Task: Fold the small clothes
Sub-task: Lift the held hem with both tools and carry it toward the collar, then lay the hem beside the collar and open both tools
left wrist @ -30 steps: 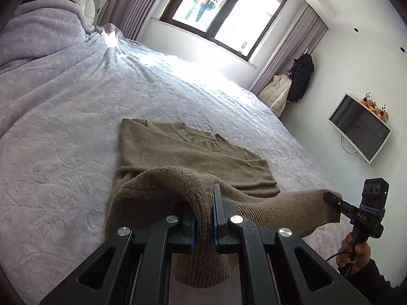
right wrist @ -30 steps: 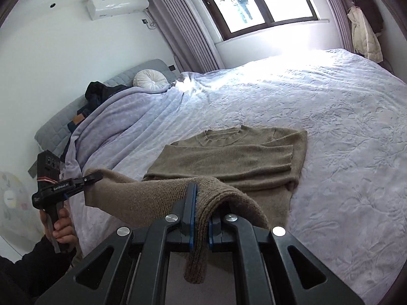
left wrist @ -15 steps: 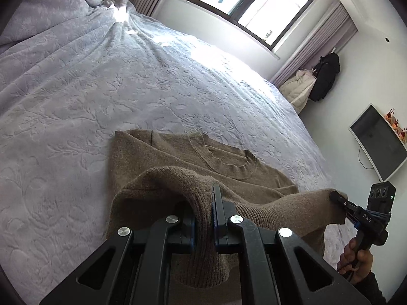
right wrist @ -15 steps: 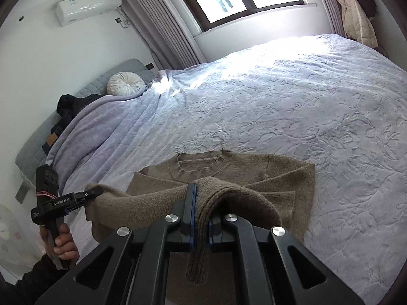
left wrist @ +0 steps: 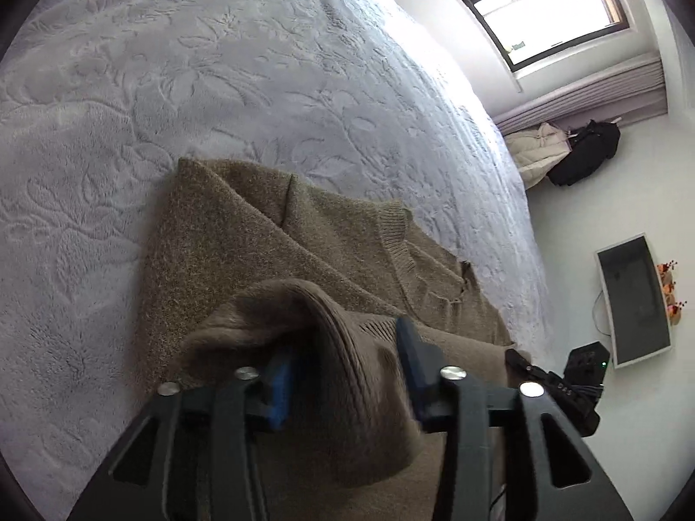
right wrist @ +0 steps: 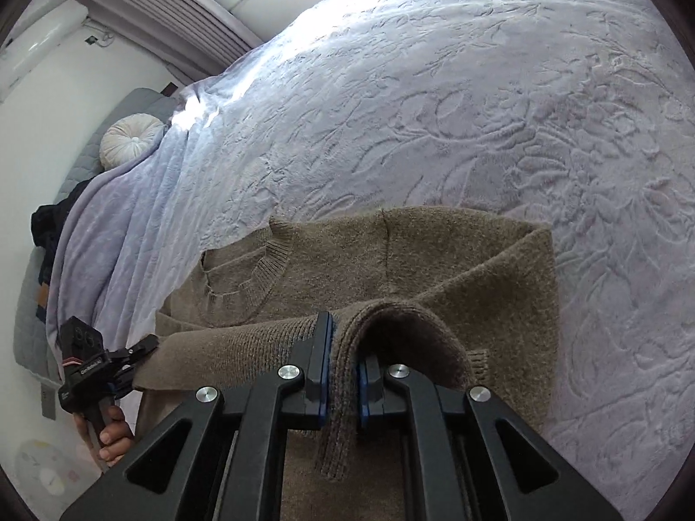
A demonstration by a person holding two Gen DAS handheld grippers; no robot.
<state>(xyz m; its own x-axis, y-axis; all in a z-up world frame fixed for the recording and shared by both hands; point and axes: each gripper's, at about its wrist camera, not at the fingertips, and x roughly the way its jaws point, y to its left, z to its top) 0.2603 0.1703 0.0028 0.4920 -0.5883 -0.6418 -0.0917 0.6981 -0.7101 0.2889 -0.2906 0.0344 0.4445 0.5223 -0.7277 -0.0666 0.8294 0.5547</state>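
Observation:
A brown knitted sweater (left wrist: 260,239) lies flat on the lilac bedspread (left wrist: 217,65), collar away from me. Its lower hem is doubled forward over the body. My left gripper (left wrist: 343,347) has its jaws opening: the blue pads stand wide apart and the hem lies loose between them. My right gripper (right wrist: 345,338) still pinches the hem of the sweater (right wrist: 434,260) between its pads, and its jaws are just starting to open. Each view shows the other gripper at the hem's far corner: the right gripper (left wrist: 521,360) and the left gripper (right wrist: 130,360).
The embossed bedspread (right wrist: 478,108) stretches on past the sweater. A round white cushion (right wrist: 130,139) and dark clothes (right wrist: 52,221) lie at the bed's head. A wall screen (left wrist: 632,304) and hung coats (left wrist: 564,152) are on the right. A hand (right wrist: 113,434) grips the left handle.
Both grippers carried the hem forward and down over the sweater's body, toward the collar. The left jaws went from shut on the hem to wide apart.

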